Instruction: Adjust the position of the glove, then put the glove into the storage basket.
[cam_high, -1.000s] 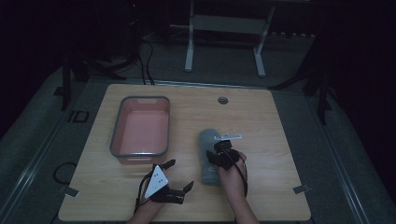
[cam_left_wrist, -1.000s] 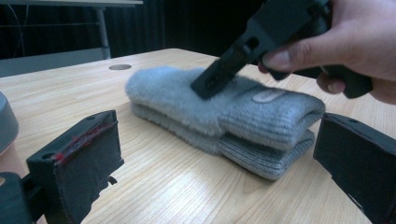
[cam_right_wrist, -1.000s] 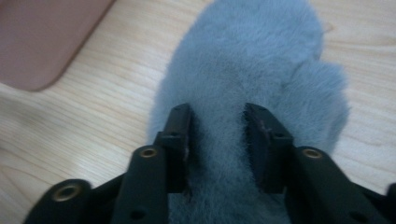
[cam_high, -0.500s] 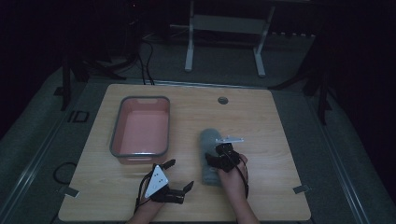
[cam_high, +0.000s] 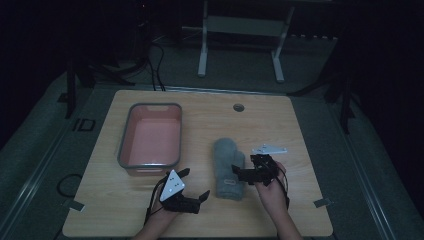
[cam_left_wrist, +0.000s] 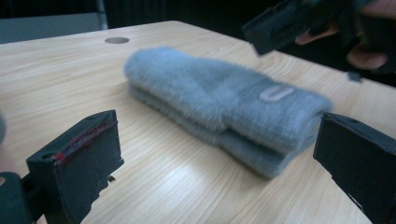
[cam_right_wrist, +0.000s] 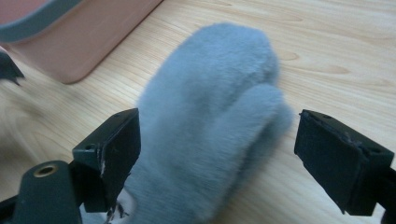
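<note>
A pink tray (cam_high: 150, 140) with a grey rim stands on the left half of the bench (cam_high: 300, 130); nothing lies in it. Just right of it, near the bench's middle, a grey fuzzy mitten (cam_high: 228, 167) lies flat, cuff toward the person. A small grey patch (cam_left_wrist: 276, 93) sits on the cuff; its mark is too blurred to read. The right hand-held gripper (cam_high: 246, 174) lies level at the mitten's right edge by the cuff, pointing left; its jaws have just been opening and stand spread, the mitten below and between them, pads clear of it. The left hand-held gripper (cam_high: 192, 197) hovers near the front edge, just left of the cuff, pointing right at it, jaws spread with nothing between.
</note>
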